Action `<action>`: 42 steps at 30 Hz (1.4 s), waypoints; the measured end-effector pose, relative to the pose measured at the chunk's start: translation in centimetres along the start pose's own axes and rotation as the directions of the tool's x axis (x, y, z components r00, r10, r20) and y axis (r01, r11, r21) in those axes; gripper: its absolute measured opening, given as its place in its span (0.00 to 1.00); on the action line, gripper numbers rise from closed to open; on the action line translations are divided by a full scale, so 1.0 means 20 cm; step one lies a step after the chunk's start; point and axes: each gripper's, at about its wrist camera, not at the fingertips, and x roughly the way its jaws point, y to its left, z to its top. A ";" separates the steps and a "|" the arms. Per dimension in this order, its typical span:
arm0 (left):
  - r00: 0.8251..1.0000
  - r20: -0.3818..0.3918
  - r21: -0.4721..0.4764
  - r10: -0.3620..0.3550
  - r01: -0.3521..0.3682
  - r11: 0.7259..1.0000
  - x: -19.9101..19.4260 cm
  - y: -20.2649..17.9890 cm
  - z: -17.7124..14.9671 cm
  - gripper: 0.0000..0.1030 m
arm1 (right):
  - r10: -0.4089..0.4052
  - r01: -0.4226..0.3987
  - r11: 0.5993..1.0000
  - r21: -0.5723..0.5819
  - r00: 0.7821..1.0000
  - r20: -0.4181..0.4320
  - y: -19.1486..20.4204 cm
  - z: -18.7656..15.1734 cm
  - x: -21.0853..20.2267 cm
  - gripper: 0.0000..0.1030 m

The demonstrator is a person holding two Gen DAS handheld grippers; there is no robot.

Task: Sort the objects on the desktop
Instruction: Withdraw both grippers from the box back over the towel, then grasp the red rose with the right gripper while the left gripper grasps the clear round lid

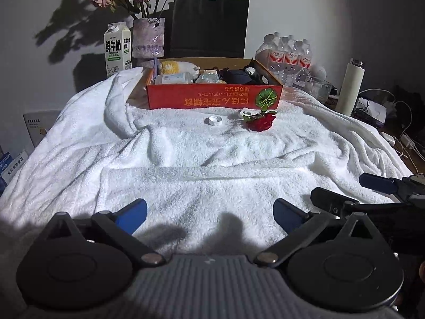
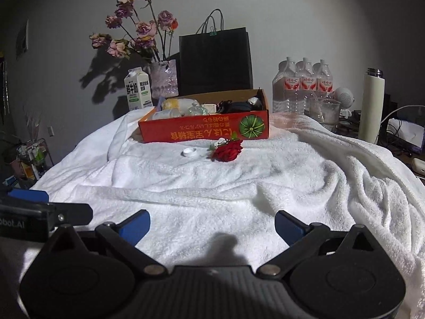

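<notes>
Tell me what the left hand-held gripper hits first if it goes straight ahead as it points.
Open left hand-held gripper: the way over the white towel looks free until the small white bottle cap, then the red cardboard box behind; depth is uncertain.

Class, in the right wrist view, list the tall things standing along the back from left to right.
Milk carton → vase of dried flowers → black paper bag → pack of water bottles → white flask.
</notes>
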 end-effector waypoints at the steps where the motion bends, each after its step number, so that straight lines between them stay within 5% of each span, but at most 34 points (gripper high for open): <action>1: 1.000 0.000 -0.002 -0.004 0.004 1.000 0.00 0.01 0.00 1.00 | 0.003 -0.003 1.000 -0.004 1.000 -0.001 0.01 0.00 0.00 0.97; 11: 1.000 0.007 -0.037 -0.018 0.019 0.999 0.13 0.03 0.03 1.00 | -0.033 0.033 0.999 -0.011 0.999 0.000 0.02 0.02 0.08 0.97; 17: 0.995 0.101 0.016 0.025 -0.026 1.000 0.23 0.02 0.13 1.00 | -0.045 0.044 0.999 0.014 0.998 0.036 -0.05 0.11 0.18 0.97; 27: 0.993 0.119 0.108 0.028 -0.041 0.993 0.74 0.03 0.48 0.99 | -0.009 0.008 0.998 -0.070 1.000 -0.013 -0.16 0.39 0.64 0.87; 31: 0.999 0.054 0.070 0.007 -0.011 0.997 1.00 0.04 0.57 0.85 | 0.014 -0.020 0.997 -0.075 0.997 -0.073 -0.18 0.43 0.87 0.84; 35: 0.998 -0.007 0.007 -0.068 0.068 0.998 1.19 0.07 0.62 0.82 | 0.006 -0.014 0.997 -0.077 0.995 -0.102 -0.19 0.45 1.06 0.81; 38: 0.997 -0.040 0.016 -0.067 0.067 0.998 1.28 0.07 0.62 0.64 | 0.031 -0.039 0.997 -0.065 0.993 -0.117 -0.19 0.46 1.13 0.66; 39: 0.996 -0.051 0.019 -0.069 0.070 0.997 1.30 0.06 0.62 0.47 | 0.034 -0.043 0.996 -0.076 0.992 -0.118 -0.18 0.46 1.14 0.56; 42: 0.996 -0.046 0.046 -0.076 0.078 0.996 1.30 0.04 0.60 0.31 | 0.027 -0.039 0.994 -0.097 0.992 -0.121 -0.17 0.44 1.15 0.46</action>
